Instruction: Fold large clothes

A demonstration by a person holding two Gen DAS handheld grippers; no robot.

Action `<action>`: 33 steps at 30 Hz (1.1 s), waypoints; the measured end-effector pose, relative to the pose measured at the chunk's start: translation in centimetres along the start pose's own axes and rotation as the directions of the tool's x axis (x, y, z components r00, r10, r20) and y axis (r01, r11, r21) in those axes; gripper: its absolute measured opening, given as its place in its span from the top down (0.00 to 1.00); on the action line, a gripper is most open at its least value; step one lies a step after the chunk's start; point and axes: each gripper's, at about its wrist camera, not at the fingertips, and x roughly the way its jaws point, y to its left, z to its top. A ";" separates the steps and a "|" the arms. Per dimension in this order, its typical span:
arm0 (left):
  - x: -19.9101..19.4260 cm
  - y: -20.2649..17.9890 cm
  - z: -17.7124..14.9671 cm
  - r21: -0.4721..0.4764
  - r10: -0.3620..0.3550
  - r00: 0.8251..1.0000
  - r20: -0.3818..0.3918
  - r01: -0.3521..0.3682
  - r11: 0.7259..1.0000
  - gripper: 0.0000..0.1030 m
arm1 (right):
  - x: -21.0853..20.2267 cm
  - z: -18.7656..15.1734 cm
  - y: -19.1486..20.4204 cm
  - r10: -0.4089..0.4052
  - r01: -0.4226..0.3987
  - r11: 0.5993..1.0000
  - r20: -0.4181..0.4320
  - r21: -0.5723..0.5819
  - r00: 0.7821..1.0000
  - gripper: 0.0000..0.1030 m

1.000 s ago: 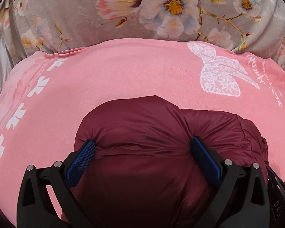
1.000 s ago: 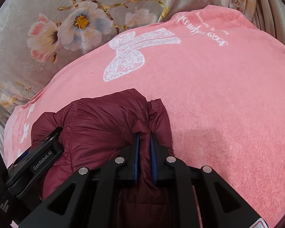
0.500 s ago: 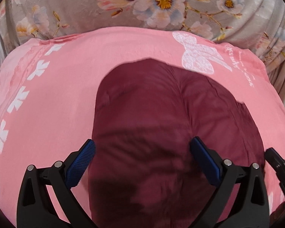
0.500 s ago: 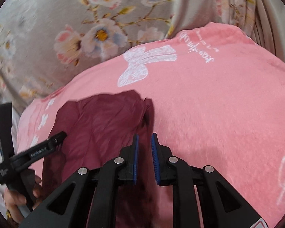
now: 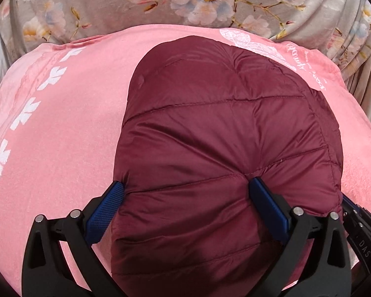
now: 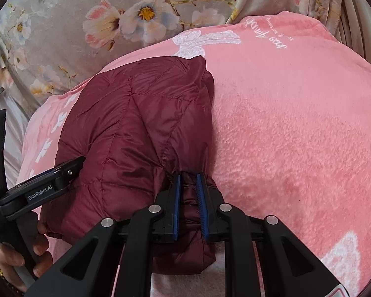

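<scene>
Left wrist view: a grey floral bedcover [image 5: 106, 7] lies under a pink blanket [image 5: 61, 128], and on the blanket rests the maroon quilted jacket [image 5: 222, 123]. The left claw [image 5: 185, 198] is spread wide, its blue pads pressed into a puffy fold. The right claw [image 6: 188, 193] is nearly pressed together, pinching the jacket's edge.

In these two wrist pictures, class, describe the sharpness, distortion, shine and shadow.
Left wrist: sharp; fisheye bows the pink blanket into a dome, dark corners; soft sheen on the maroon jacket, shadowed near the lens. Right wrist: sharp, same bulging; sheen on the jacket's folds, shade beneath the right gripper.
</scene>
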 end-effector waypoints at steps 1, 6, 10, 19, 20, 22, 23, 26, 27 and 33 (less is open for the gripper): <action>0.1 0.0 -0.1 0.001 0.002 1.000 0.004 -0.002 1.000 0.04 | 0.1 -0.1 -0.1 0.004 -0.004 1.000 0.004 0.001 1.000 0.84; 0.2 -0.3 -0.5 0.005 0.023 0.999 0.033 -0.023 1.000 0.04 | 0.2 -0.4 -0.2 0.005 -0.005 1.000 0.020 -0.006 1.000 0.85; 0.2 -0.5 -0.7 0.009 0.035 0.998 0.050 -0.035 0.999 0.04 | 0.2 -0.5 -0.1 0.004 -0.003 1.000 0.027 -0.010 1.000 0.85; 0.2 -0.7 -1.0 0.017 0.049 0.996 0.075 -0.051 0.999 0.04 | 0.3 -0.4 -0.7 0.049 -0.050 0.998 0.027 0.029 0.998 0.85; 0.2 -0.6 -1.1 0.017 0.048 0.996 0.079 -0.050 0.999 0.04 | 0.3 -0.4 -0.7 0.049 -0.050 0.998 0.028 0.029 0.998 0.84; 0.1 -0.4 -1.1 0.011 0.036 0.996 0.081 -0.037 0.999 0.04 | 0.2 -0.4 -0.9 0.058 -0.060 0.997 0.032 0.040 0.998 0.85; -0.1 0.0 -1.0 0.002 0.016 0.997 0.072 -0.016 1.000 0.04 | 0.2 -0.4 -1.1 0.070 -0.072 0.996 0.035 0.053 0.997 0.85; -1.1 1.9 -0.7 -0.066 -0.066 0.997 0.032 0.068 0.995 0.05 | -0.2 -0.3 -2.4 0.127 -0.134 0.984 0.064 0.120 0.990 0.84; -1.6 3.0 -0.7 -0.106 -0.095 0.995 0.034 0.098 0.989 0.05 | -0.5 -0.2 -2.8 0.149 -0.159 0.977 0.075 0.146 0.986 0.83; -0.7 9.3 0.9 -0.333 -0.244 0.970 0.008 0.233 0.914 0.05 | -2.1 1.8 -3.9 0.155 -0.179 0.960 0.126 0.215 0.980 0.36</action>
